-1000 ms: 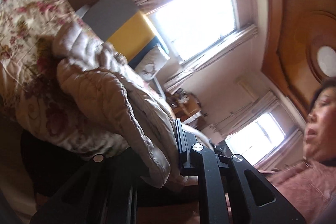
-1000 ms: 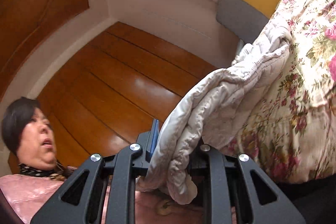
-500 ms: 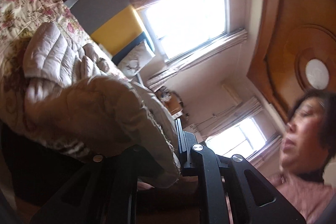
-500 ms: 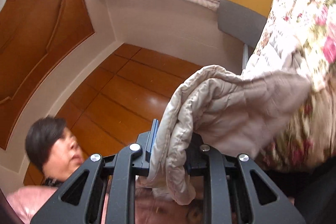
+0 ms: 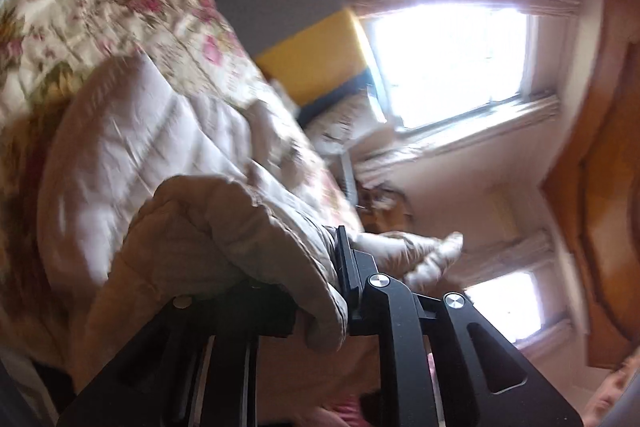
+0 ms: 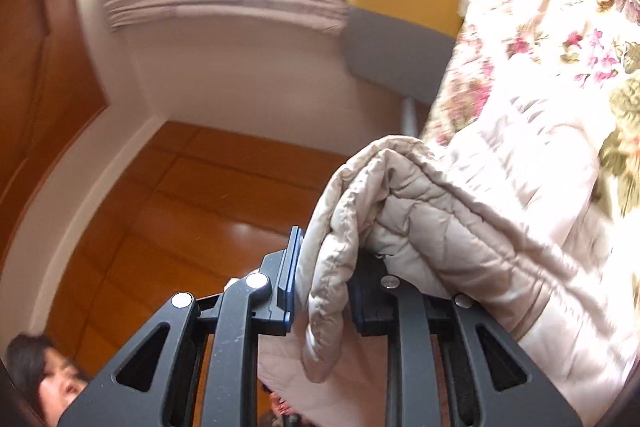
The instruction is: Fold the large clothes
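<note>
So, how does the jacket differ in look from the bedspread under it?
The jacket is plain beige; the bedspread has pink flowers and green leaves. The jacket bunches in thick folds in the left gripper and the right gripper; the bedspread lies spread on the bed. Both look quilted.

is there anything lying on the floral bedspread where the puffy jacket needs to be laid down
Nothing visible. Both grippers, left gripper and right gripper, already clamp the jacket, and the floral bedspread beyond it shows no other objects.
</note>
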`<action>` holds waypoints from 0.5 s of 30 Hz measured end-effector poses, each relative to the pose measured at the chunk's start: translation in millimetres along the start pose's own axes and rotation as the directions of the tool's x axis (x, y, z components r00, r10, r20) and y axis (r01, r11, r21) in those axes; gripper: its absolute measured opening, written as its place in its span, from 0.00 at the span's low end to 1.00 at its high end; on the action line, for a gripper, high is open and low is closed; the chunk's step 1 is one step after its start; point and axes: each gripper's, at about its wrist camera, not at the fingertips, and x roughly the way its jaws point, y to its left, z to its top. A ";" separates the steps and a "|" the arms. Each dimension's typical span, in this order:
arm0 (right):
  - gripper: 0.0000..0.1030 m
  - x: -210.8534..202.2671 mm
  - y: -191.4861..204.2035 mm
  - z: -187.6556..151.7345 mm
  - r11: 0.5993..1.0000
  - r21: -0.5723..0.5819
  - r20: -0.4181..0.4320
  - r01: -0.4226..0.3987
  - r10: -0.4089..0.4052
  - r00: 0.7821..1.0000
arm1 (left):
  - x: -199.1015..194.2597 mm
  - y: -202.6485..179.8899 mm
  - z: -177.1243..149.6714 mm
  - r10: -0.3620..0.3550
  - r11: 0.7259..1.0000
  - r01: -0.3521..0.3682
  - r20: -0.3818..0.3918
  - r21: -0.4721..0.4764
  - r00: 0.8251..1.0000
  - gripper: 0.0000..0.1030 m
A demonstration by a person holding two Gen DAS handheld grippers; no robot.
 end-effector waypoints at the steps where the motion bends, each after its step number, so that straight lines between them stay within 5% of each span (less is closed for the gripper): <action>1: 0.19 3.5 -6.9 3.4 1.000 0.011 0.021 0.024 -0.024 0.999 | 10.8 4.6 6.8 0.045 0.999 -0.045 0.000 0.003 0.999 0.16; 4: 0.23 10.0 -32.2 11.6 0.992 0.062 0.095 0.111 -0.117 0.989 | 30.8 14.5 18.4 0.144 0.989 -0.144 0.020 0.015 0.989 0.28; 5: 0.31 10.1 -39.7 12.9 0.988 0.088 0.122 0.129 -0.140 0.983 | 33.1 17.1 19.9 0.160 0.987 -0.161 0.030 0.013 0.987 0.32; 7: 0.44 5.7 -48.8 13.1 0.989 0.112 0.180 0.094 -0.114 0.977 | 30.8 20.9 21.2 0.154 0.988 -0.155 0.080 0.008 0.985 0.68; 9: 0.65 -1.5 -40.0 11.7 0.992 0.076 0.216 0.097 -0.111 0.970 | 15.1 18.9 18.0 0.142 0.988 -0.149 0.179 0.027 0.974 0.85; 12: 0.78 -9.4 -8.0 9.9 0.978 -0.064 0.236 0.199 -0.179 0.955 | -3.0 16.7 14.5 0.210 0.970 -0.235 0.272 0.064 0.939 0.87; 15: 0.78 -0.3 30.8 5.8 0.872 -0.263 0.213 0.414 -0.366 0.906 | 1.6 12.1 10.1 0.357 0.906 -0.401 0.266 0.134 0.895 0.87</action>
